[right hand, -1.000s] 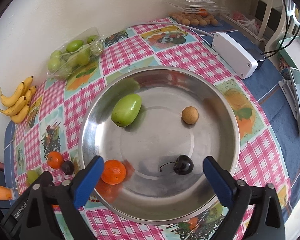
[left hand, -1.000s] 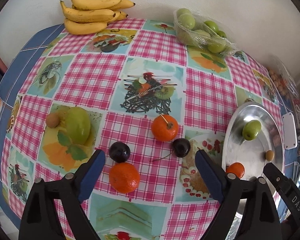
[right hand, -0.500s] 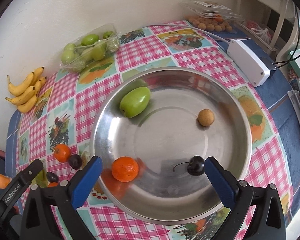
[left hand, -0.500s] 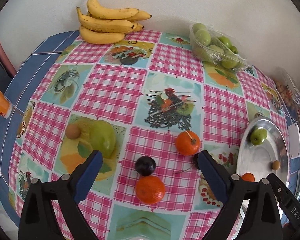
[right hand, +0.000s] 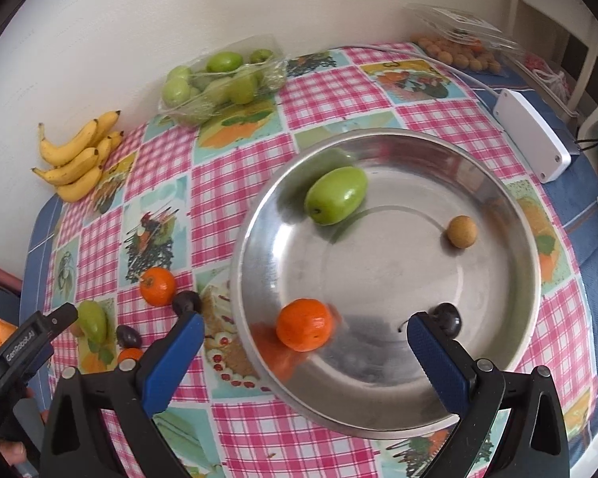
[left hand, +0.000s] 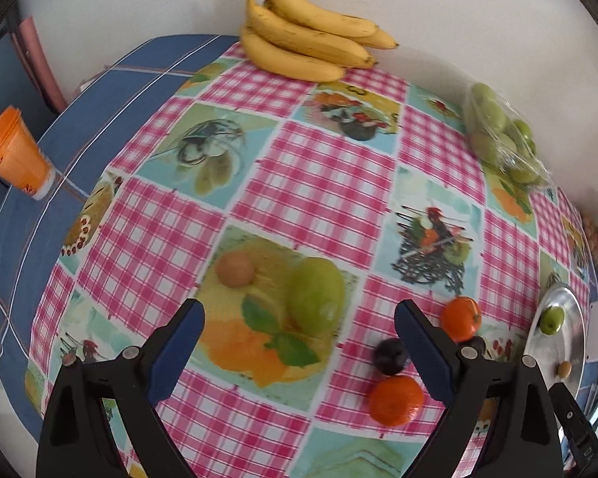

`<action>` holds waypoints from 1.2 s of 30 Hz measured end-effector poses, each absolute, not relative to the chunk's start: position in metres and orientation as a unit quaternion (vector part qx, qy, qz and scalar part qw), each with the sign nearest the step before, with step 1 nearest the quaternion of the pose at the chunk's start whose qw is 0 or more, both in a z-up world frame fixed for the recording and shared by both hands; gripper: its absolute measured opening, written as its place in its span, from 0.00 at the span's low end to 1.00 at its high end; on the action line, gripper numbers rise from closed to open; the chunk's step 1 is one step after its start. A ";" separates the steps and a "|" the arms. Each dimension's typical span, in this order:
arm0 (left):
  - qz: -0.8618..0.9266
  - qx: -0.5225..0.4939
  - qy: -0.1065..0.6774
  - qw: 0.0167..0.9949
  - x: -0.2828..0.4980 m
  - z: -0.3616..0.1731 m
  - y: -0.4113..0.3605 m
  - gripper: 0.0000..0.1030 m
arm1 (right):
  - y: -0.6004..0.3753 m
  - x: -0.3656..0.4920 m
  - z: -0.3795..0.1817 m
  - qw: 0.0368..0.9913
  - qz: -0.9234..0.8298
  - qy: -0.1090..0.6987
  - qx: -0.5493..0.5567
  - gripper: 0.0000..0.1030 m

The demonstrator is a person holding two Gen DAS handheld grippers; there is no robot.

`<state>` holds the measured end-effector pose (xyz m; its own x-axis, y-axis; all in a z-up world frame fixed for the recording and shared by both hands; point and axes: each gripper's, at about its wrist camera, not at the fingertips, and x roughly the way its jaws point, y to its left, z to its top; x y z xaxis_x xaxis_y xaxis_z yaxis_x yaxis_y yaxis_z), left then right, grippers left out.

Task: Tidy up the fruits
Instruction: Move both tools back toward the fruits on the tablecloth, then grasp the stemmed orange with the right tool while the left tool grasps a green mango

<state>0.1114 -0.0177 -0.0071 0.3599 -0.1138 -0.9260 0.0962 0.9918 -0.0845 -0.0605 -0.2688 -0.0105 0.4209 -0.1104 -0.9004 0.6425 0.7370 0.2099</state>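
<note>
My left claw hangs wide and empty over the counter, a green fruit and small brown fruit between its fingers. Lower right lie two oranges and a dark plum. My right claw gapes empty over the metal bowl holding an orange, green fruit, cherry.

Plenty of open worktop sitting in the middle. Bananas and the bagged green fruit are crowding the wall side, while two oranges and dark plums are blocking the lane toward the steel bowl.
</note>
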 end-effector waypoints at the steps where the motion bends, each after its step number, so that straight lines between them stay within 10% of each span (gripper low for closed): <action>1: -0.059 -0.017 0.563 0.824 0.113 -0.007 -0.011 0.93 | -0.266 -0.059 -0.010 0.799 -0.233 0.483 0.273 1.00; 36: -0.103 -0.101 0.576 0.804 0.146 -0.019 0.024 0.95 | -0.171 0.040 -0.012 0.846 -0.113 0.478 0.206 0.89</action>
